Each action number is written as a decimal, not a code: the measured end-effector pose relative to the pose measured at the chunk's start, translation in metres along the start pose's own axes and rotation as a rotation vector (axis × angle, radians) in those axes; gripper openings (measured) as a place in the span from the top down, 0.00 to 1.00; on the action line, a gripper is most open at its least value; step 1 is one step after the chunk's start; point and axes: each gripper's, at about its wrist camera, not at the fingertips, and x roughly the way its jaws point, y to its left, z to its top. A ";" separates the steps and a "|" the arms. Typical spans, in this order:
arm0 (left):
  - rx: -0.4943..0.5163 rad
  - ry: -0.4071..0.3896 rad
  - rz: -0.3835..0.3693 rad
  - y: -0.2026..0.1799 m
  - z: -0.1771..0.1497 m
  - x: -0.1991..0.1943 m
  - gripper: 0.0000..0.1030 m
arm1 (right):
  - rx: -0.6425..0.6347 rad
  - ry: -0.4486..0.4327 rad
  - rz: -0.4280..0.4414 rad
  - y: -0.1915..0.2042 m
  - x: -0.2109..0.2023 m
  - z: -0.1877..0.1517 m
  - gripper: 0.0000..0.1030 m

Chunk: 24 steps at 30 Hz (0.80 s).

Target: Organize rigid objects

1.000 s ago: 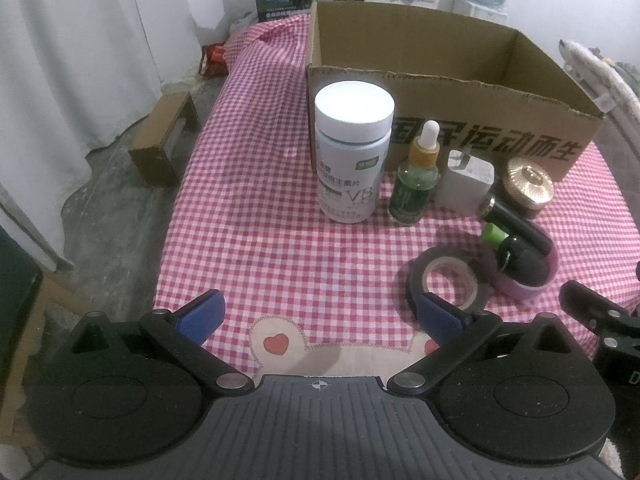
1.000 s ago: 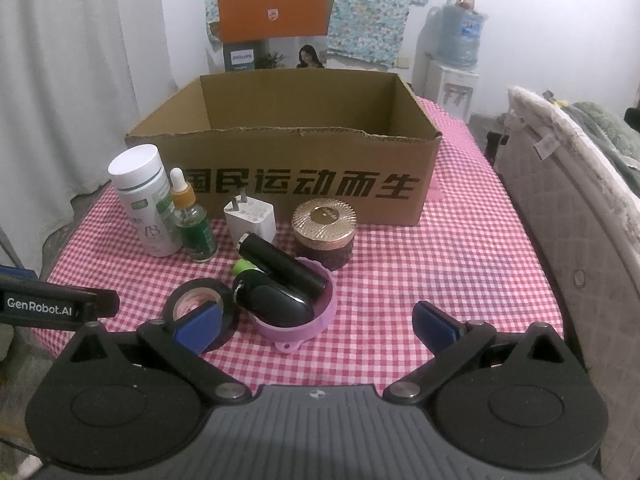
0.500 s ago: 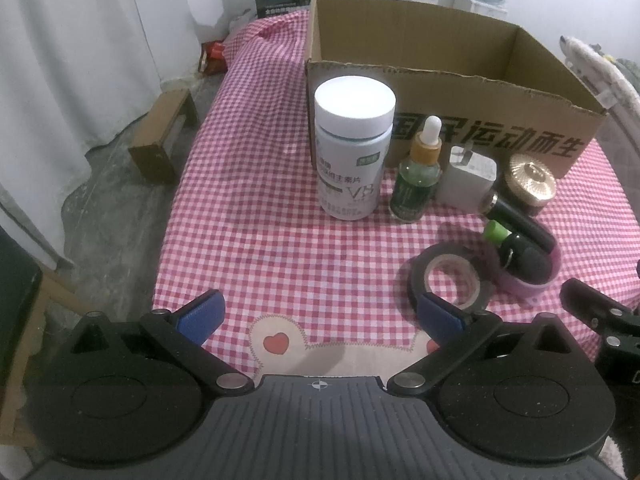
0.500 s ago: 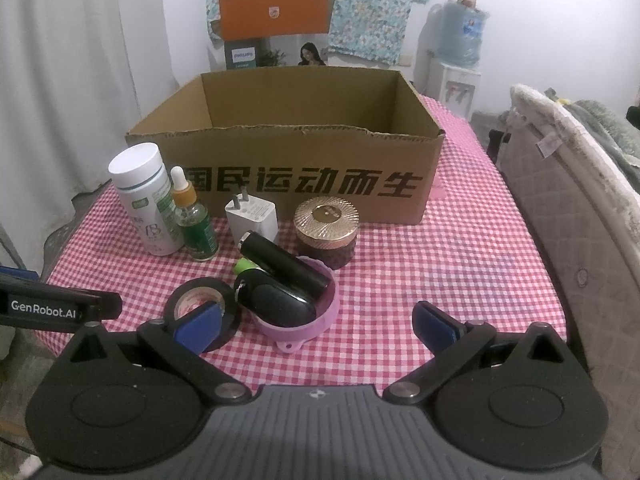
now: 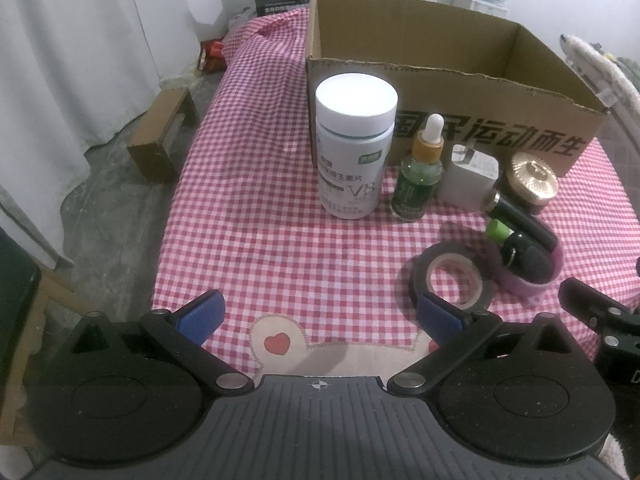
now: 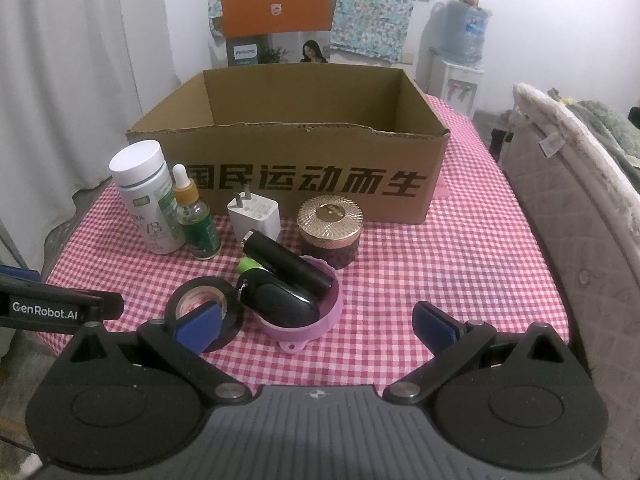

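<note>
Before the corrugated cardboard box (image 6: 304, 152) — both grippers' fingers (image 5: 199, 316) (image 6: 438, 326) spread, empty.

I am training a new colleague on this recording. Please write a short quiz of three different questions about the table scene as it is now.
1. True or false: the box already holds the white bottle.
2. Multiple choice: what lies beside the pink bowl, toward the left gripper? A) tape roll B) charger C) gold-lid jar
3. Fill in: both the left gripper and the right gripper are ____ and hold nothing.

Key: 1. False, the bottle stands on the cloth in front of the box. 2. A. 3. open.
</note>
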 end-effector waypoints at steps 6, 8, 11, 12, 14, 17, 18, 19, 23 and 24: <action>0.000 0.004 0.000 0.000 0.001 0.002 0.00 | -0.001 0.001 0.001 0.000 0.000 0.000 0.00; 0.002 0.007 0.001 0.000 0.001 0.003 0.00 | -0.002 0.001 0.001 0.000 0.000 0.000 0.00; 0.007 0.011 0.000 -0.002 0.001 0.004 0.00 | -0.003 0.000 0.001 0.000 0.000 0.001 0.00; 0.009 0.012 -0.001 -0.002 0.000 0.004 0.00 | -0.003 0.001 0.001 0.000 0.001 0.001 0.00; 0.014 0.013 -0.003 -0.004 0.000 0.005 0.00 | -0.002 0.000 0.000 0.000 0.001 0.000 0.00; 0.028 0.011 -0.006 -0.007 0.002 0.006 0.00 | 0.001 -0.006 0.000 -0.001 0.001 0.000 0.00; 0.032 0.008 -0.009 -0.008 0.002 0.005 0.00 | 0.003 -0.008 0.001 -0.002 0.001 -0.001 0.00; 0.038 0.005 -0.012 -0.009 0.003 0.005 0.00 | 0.006 -0.010 0.003 -0.003 0.001 -0.001 0.00; 0.078 -0.023 -0.031 -0.018 0.006 0.002 0.00 | 0.019 -0.033 0.019 -0.012 0.000 -0.001 0.00; 0.096 -0.033 -0.040 -0.021 0.007 0.001 0.00 | 0.018 -0.043 0.025 -0.015 0.000 -0.001 0.00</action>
